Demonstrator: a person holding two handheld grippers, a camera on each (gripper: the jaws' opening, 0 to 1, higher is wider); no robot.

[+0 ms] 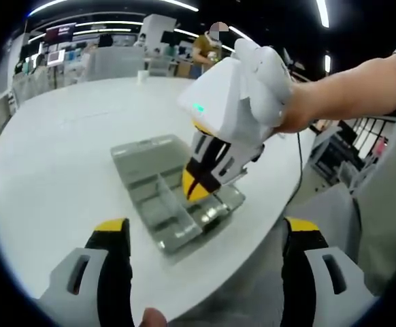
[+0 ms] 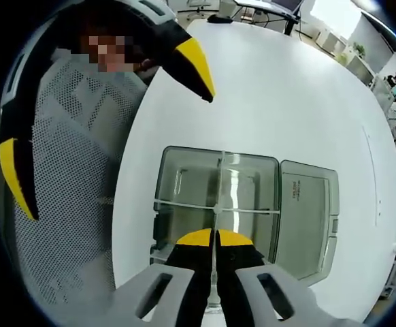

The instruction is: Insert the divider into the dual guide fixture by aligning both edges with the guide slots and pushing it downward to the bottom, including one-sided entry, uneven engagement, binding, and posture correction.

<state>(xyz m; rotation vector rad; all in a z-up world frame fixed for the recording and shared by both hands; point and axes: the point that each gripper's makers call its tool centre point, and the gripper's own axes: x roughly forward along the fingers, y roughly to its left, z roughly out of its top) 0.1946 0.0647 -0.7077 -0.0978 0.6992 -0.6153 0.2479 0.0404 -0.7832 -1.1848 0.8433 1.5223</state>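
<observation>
The divider (image 2: 216, 225) is a thin, clear plastic strip standing on edge in the right gripper (image 2: 216, 236), whose yellow-tipped jaws are pinched nearly together on its upper edge; it runs forward from the tips, over the middle of the box (image 2: 184, 178) and roughly along its length. It looks light, stiff enough to push but likely to flex or cock sideways if one end enters first, and smooth enough to slip in a loose pinch, so a firm hold near the middle of the top edge seems best, pressing evenly. Whether its ends already sit in the guide slots is too fine to tell. A cross partition (image 2: 184, 204) spans the box beneath it, and the open lid (image 2: 305, 218) lies flat just beside the box. In the left gripper view the right gripper (image 1: 196, 187) reaches down into the box (image 1: 147, 170) on the white table (image 1: 48, 163). The left gripper (image 1: 205, 235) hangs back near the table's edge, jaws wide apart and holding nothing.
</observation>
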